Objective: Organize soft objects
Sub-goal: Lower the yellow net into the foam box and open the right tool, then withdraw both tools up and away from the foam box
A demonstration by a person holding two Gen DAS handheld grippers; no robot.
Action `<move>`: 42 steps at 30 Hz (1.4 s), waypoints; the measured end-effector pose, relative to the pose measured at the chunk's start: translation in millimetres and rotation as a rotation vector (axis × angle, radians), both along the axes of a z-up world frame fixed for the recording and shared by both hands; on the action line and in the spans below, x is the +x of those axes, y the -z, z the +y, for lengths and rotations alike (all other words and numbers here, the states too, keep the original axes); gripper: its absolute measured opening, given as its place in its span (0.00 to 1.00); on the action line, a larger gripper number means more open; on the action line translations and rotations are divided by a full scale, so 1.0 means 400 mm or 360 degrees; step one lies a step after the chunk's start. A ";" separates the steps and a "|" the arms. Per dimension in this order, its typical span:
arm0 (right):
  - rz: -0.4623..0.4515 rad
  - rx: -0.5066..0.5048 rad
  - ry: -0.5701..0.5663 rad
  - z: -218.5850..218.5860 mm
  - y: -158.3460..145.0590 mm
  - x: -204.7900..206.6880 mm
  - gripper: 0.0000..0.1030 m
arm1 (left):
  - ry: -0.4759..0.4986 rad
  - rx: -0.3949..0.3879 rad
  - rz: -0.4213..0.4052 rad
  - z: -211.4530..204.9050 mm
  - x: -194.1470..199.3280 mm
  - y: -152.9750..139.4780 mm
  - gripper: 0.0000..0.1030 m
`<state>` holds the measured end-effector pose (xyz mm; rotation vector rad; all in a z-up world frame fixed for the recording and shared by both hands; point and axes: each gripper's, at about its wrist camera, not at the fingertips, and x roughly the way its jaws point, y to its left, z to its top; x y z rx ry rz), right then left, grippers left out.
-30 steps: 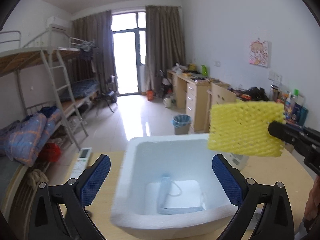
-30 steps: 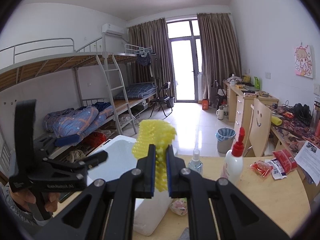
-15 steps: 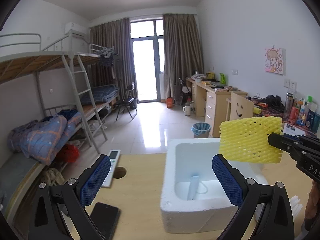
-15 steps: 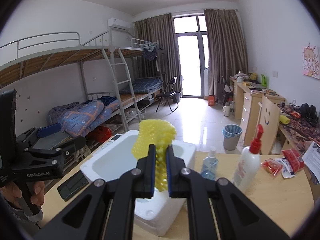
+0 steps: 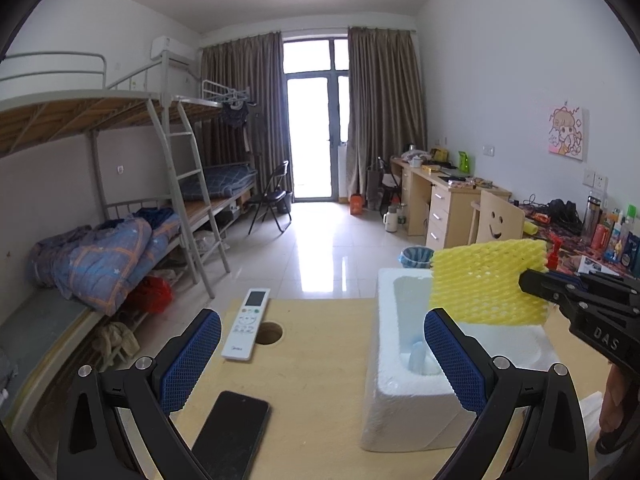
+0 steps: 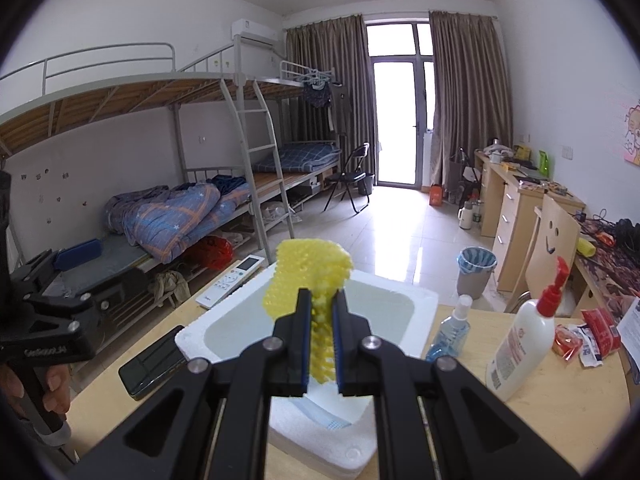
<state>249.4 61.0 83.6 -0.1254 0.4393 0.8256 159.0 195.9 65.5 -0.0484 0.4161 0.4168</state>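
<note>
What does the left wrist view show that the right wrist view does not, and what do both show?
Only the left wrist view: the round hole in the table and the open left tongs.

Only the right wrist view: the blue spray bottle and white pump bottle.

Both: the yellow foam net held in the shut right tongs, the white foam box, remote and phone.

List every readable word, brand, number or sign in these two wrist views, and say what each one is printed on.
"DAS": on the black body of the right gripper, seen from the left wrist; any further letters are hidden.
"Midea", small: at the near end of the white remote control.
Embossed lettering on the left gripper body: blurred, unreadable.
Label on the white pump bottle: too small to read.
Red snack packets and printed sheet: unreadable.
</note>
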 end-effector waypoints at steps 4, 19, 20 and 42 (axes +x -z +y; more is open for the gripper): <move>0.0036 -0.0024 0.0004 0.014 0.014 0.020 0.12 | -0.0005 -0.0006 -0.0005 0.001 -0.010 0.002 0.99; 0.0141 -0.0053 0.0043 0.015 0.037 0.038 0.93 | 0.0009 -0.0028 -0.0026 0.004 -0.027 0.011 0.99; 0.0133 -0.0051 0.0048 0.013 0.036 0.036 0.94 | 0.0009 -0.0030 -0.0026 0.004 -0.028 0.011 0.99; 0.0060 0.0028 0.0056 -0.083 0.000 -0.045 1.00 | 0.0053 -0.0041 -0.0044 -0.059 -0.079 -0.005 0.99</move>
